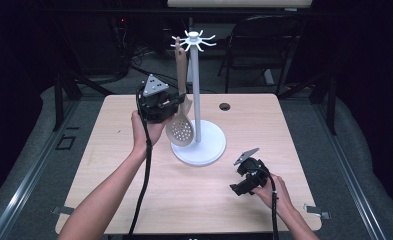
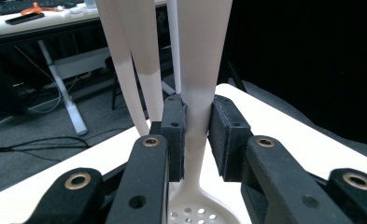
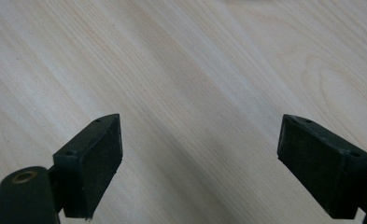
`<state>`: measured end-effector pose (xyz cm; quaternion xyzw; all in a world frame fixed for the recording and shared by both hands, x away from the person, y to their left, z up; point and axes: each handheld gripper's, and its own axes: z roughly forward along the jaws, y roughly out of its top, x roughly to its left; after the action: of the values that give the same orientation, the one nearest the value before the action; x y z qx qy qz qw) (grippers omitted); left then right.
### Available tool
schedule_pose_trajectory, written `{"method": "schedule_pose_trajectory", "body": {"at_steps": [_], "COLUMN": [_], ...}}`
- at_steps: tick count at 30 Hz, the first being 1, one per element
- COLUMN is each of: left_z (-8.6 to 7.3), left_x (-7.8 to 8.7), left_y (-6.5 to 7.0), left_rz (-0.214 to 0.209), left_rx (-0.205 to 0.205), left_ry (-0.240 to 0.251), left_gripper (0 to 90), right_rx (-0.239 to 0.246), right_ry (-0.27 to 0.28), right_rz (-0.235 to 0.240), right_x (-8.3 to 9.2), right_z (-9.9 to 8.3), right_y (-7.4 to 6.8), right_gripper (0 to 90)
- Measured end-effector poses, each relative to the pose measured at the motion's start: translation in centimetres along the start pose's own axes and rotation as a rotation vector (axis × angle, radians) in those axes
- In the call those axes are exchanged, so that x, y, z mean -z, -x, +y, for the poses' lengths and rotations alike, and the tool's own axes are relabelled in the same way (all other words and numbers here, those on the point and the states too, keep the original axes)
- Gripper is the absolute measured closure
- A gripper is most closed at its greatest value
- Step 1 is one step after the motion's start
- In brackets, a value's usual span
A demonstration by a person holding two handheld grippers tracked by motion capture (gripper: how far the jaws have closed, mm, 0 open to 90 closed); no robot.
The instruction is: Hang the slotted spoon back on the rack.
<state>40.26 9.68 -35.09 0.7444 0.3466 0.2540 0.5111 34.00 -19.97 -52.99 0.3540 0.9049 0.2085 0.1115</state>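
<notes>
A white utensil stand [image 1: 195, 95] with a ring of hooks on top rises from a round base on the wooden table [image 1: 109, 165]. A pale slotted spoon [image 1: 180, 131] hangs upright beside the pole, its handle reaching up to the hooks. My left gripper [image 1: 175, 106] is shut on the spoon's neck just above the perforated bowl. The left gripper view shows both pads pressed on the spoon's handle [image 2: 202, 56], the left gripper [image 2: 198, 109] gripping it. My right gripper [image 1: 239, 186] rests low at the table's front right, and in its own view the right gripper [image 3: 200, 154] stands open over bare wood.
Two more pale handles [image 2: 134, 51] hang left of the held one, with the stand's pole [image 2: 173, 37] behind. A dark grommet hole [image 1: 225, 106] lies at the table's back. A black chair [image 1: 264, 45] stands beyond the far edge.
</notes>
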Motion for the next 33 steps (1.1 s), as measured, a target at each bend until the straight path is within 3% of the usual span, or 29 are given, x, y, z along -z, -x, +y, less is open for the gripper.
{"method": "schedule_pose_trajectory", "body": {"at_steps": [6,33], "left_z": [0.4,0.4], "left_x": [-0.6,-2.8], "left_y": [0.2,0.0], "left_rz": [0.024,0.047], "left_rx": [-0.004,-0.004], "left_ry": [-0.012,-0.031], "left_gripper": [76.7,76.5], "right_rx": [0.003,0.008], "right_ry": [0.001,-0.009], "right_rz": [0.001,-0.003], "right_x": [0.0,0.0], "right_z": [0.0,0.1], "right_y": [0.0,0.0], "right_gripper": [13.6,13.6]}}
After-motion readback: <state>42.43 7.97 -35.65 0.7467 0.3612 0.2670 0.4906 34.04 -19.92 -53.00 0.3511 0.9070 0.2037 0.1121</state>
